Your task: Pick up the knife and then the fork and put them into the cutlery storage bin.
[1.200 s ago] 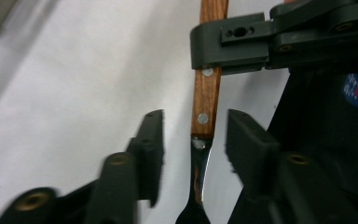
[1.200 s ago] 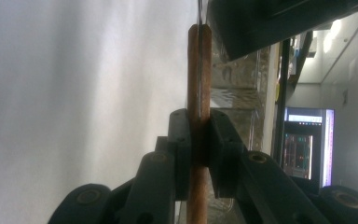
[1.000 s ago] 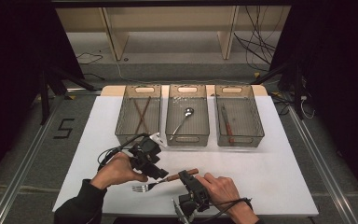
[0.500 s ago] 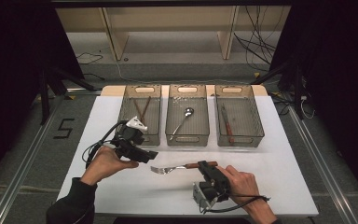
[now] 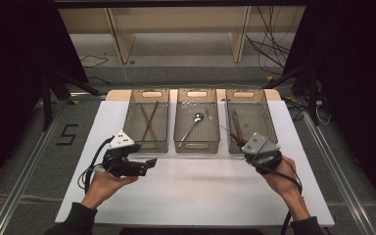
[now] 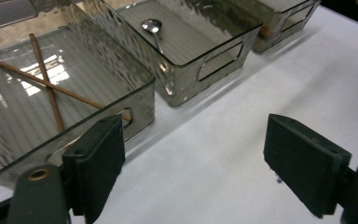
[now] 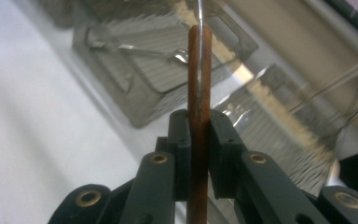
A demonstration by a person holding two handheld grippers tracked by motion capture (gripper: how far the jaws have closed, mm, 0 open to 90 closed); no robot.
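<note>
My right gripper (image 5: 250, 147) hovers at the front edge of the right bin (image 5: 264, 115), shut on the wooden handle of a fork (image 7: 199, 70). In the right gripper view the jaws (image 7: 199, 122) clamp the handle and its metal shaft runs up towards the bins. My left gripper (image 5: 148, 165) is low over the white table in front of the left bin (image 5: 138, 117). Its jaws (image 6: 193, 140) have just been opening and stand wide with nothing between them. The left bin holds two chopsticks (image 6: 46, 86). A spoon (image 5: 195, 121) lies in the middle bin (image 5: 210, 132).
The three clear bins stand in a row at the back of the white table (image 5: 196, 191). A utensil with a reddish handle (image 5: 236, 128) lies in the right bin. Black cables trail from both grippers towards the table's front edge.
Both grippers were together at the front of the table with the fork between them. The left has let go and drawn off left; the right has carried the fork up and right to the right bin.
</note>
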